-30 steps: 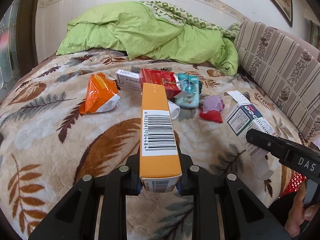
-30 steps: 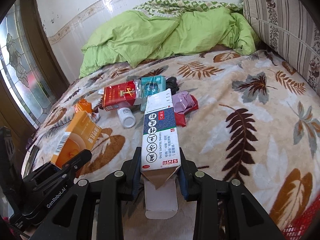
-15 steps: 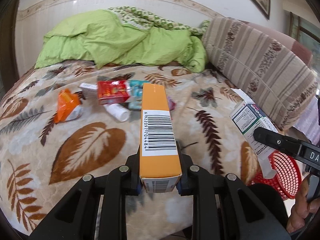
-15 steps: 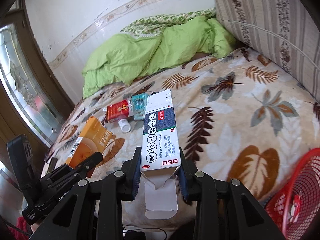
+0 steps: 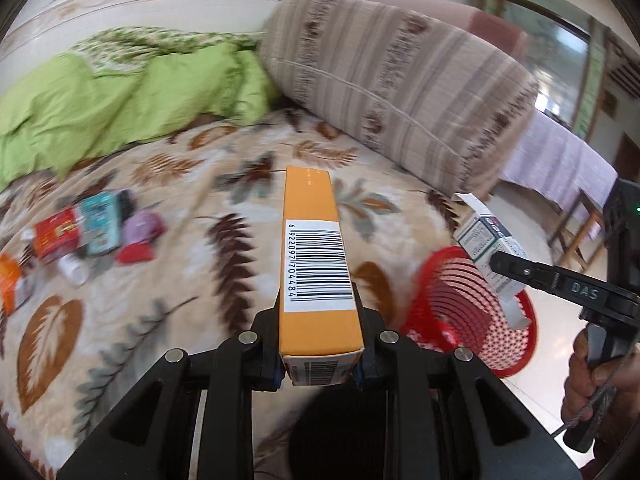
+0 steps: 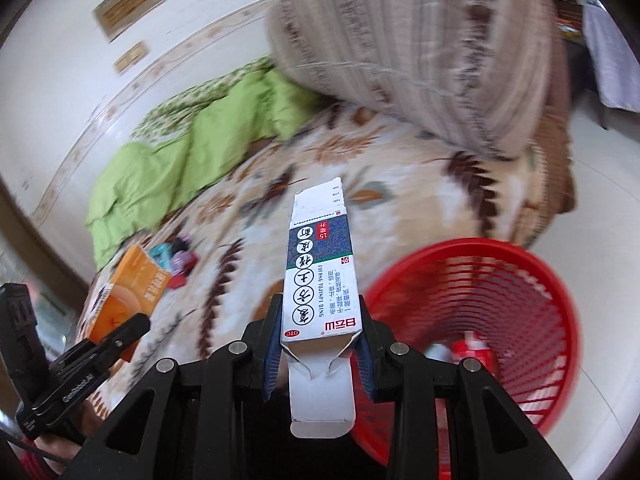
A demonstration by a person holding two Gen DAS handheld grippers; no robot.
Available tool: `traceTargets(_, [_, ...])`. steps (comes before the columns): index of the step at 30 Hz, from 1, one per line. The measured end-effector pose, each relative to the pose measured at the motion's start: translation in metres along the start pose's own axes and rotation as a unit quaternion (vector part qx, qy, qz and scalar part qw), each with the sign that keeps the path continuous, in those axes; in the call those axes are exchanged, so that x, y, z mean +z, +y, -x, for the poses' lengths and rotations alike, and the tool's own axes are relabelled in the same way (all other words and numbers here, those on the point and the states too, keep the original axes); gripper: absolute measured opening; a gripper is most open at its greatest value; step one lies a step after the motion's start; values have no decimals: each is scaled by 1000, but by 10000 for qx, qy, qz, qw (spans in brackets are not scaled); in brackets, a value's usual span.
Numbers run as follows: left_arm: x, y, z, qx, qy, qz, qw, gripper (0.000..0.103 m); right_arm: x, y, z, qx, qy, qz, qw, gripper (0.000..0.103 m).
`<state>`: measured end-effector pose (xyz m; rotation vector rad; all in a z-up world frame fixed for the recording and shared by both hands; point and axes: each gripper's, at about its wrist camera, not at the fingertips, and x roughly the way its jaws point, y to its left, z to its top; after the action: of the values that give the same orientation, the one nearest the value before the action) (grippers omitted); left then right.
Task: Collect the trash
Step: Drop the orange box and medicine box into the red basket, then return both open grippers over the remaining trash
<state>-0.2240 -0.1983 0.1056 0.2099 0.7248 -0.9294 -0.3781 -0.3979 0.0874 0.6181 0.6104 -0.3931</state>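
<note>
Leaf-patterned bed (image 5: 168,312) with green quilt (image 5: 100,104), scattered wrappers (image 5: 96,232).

Red basket (image 6: 500,264) mouth gapes unobstructed on open floor (image 6: 600,208) beside the bed (image 6: 400,208)

Crumpled green quilt (image 5: 100,96) and striped bolster (image 5: 400,80) on a leaf-patterned blanket (image 5: 192,280).

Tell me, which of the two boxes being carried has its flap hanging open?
The white and blue box in the right gripper: its end flap hangs open. The orange box in the left gripper is closed, with a barcode on top.
</note>
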Motion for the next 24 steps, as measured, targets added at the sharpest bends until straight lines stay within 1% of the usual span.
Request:
traceTargets(3, [10, -39, -15, -399, 110, -304, 9987, 23, 1, -36, 12, -294, -38, -297, 9991, 34])
traceTargets(5, [16, -62, -26, -637, 181, -444, 9968, 23, 1, -51, 15, -410, -29, -433, 9982, 34])
traceTargets(6, [18, -70, -30, -730, 225, -467, 9960, 23, 1, -58, 16, -446, -22, -487, 9978, 34])
traceTargets(8, [23, -91, -45, -1040, 401, -516, 9924, 23, 1, -68, 17, -539, 12, -582, 9968, 35])
traceTargets(9, [24, -98, -51, -1097, 446, -524, 9916, 23, 0, -71, 17, -580, 22, -611, 9964, 35])
traceTargets(10, [24, -102, -54, -1132, 457, -530, 9911, 26, 1, -77, 16, -684, 11, -675, 9954, 35])
traceTargets(11, [25, -106, -58, -1163, 497, -553, 9904, 40, 2, -79, 16, -732, 11, -699, 9949, 39])
traceTargets(12, [25, -109, -62, -1184, 536, -573, 9899, 49, 3, -82, 16, -786, 19, -712, 9944, 42])
traceTargets(13, [25, -109, -63, -1170, 517, -550, 9903, 54, 4, -85, 17, -867, 7, -729, 9936, 46])
traceTargets(15, [25, -102, -61, -1176, 478, -466, 9908, 54, 6, -89, 19, -887, -13, -737, 9933, 46])
traceTargets(18, [24, -88, -57, -1080, 467, -290, 9926, 54, 11, -84, 18, -911, -72, -683, 9935, 46])
traceTargets(21, [23, -64, -51, -903, 449, -43, 9949, 54, 16, -69, 10, -690, -59, -619, 9957, 46])
traceTargets(22, [21, -53, -48, -786, 461, 57, 9958, 54, 17, -63, 7, -638, -52, -581, 9963, 46])
traceTargets(24, [19, -36, -44, -641, 459, 202, 9967, 54, 20, -46, 0, -460, -56, -456, 9979, 46])
